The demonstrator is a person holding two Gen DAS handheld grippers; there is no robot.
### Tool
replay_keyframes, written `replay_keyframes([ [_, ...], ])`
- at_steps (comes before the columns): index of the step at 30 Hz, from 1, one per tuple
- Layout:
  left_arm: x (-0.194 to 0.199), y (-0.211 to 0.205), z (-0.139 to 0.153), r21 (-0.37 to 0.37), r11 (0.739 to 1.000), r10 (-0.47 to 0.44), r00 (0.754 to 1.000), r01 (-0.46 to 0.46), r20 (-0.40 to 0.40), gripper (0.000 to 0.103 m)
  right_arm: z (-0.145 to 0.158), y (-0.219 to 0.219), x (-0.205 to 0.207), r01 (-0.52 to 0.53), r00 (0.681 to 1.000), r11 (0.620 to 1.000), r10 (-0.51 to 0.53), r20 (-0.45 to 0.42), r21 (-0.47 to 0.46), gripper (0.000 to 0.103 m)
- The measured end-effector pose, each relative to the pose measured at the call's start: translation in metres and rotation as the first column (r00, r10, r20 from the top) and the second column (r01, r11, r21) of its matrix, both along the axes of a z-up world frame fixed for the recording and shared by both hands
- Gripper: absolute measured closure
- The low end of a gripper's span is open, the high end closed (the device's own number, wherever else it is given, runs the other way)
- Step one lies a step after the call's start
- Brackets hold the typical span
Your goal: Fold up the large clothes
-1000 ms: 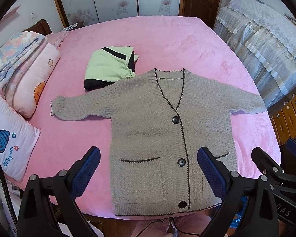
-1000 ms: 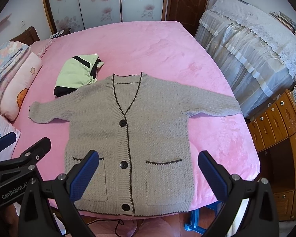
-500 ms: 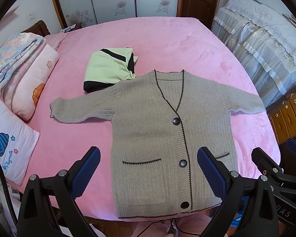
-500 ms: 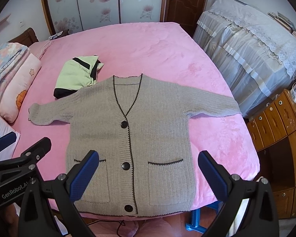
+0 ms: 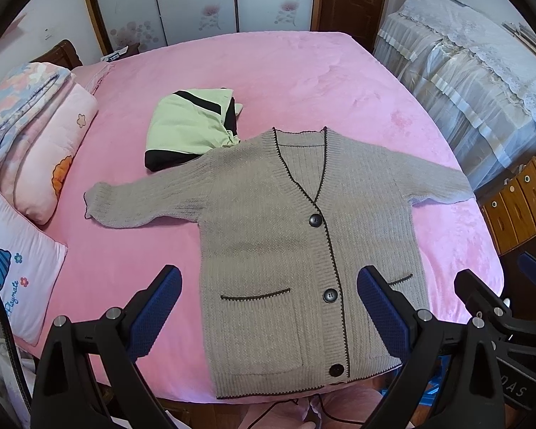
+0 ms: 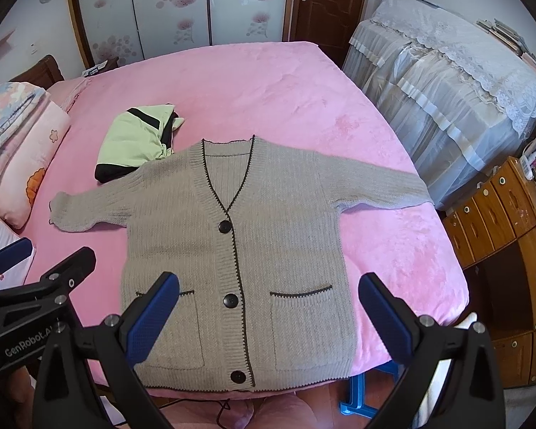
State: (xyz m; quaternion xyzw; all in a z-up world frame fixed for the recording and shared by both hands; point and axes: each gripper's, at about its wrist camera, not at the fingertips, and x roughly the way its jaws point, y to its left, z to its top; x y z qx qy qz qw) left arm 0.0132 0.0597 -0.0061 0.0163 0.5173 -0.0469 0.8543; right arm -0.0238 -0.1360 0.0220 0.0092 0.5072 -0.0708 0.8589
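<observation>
Across the near half of the pink bed [image 5: 303, 71] [image 6: 268, 82] a grey cardigan [image 5: 286, 236] [image 6: 239, 250] lies flat, front up and buttoned, with both sleeves spread out to the sides. Its hem runs along the bed's near edge and its V-neck points toward the far side. Dark trim outlines the neck, the front band and the two pockets, and three dark buttons sit in a line down the middle. A folded green and black garment [image 5: 185, 132] [image 6: 132, 143] rests beyond the cardigan's left shoulder, with that shoulder overlapping its near corner. Pink pillows [image 5: 43, 150] [image 6: 21, 153] are stacked along the left side of the bed, well apart from the sleeve end.

Both tools hang above the hem end of the cardigan, side by side. The left tool [image 5: 269, 314] [image 6: 14, 261] has its blue-padded fingers [image 5: 157, 311] spread wide, holding nothing, and frames the left pocket. The right tool [image 6: 268, 318] [image 5: 511, 286] is likewise spread wide and empty, its fingers [image 6: 384, 314] framing the right pocket and the lower buttons. Neither tool touches the cardigan.

A lace-covered piece of furniture [image 6: 446, 82] and a wooden drawer cabinet [image 6: 504, 236] stand to the right of the bed.
</observation>
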Motion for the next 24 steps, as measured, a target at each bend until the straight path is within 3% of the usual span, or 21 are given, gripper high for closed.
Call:
replay_keyframes([
  [13,0.002,-0.011,0.01,-0.032,0.999,-0.024,0.999,0.025,0.044,0.005,0.014,-0.004,-0.007,0.013,0.999,0.999,-0.011,0.041,-0.046,0.002],
  [24,0.013,-0.048,0.014,-0.002,1.0,-0.012,0.998,0.012,0.058,0.005,0.01,-0.044,0.004,0.012,0.999,1.0,-0.012,0.048,-0.002,0.002],
])
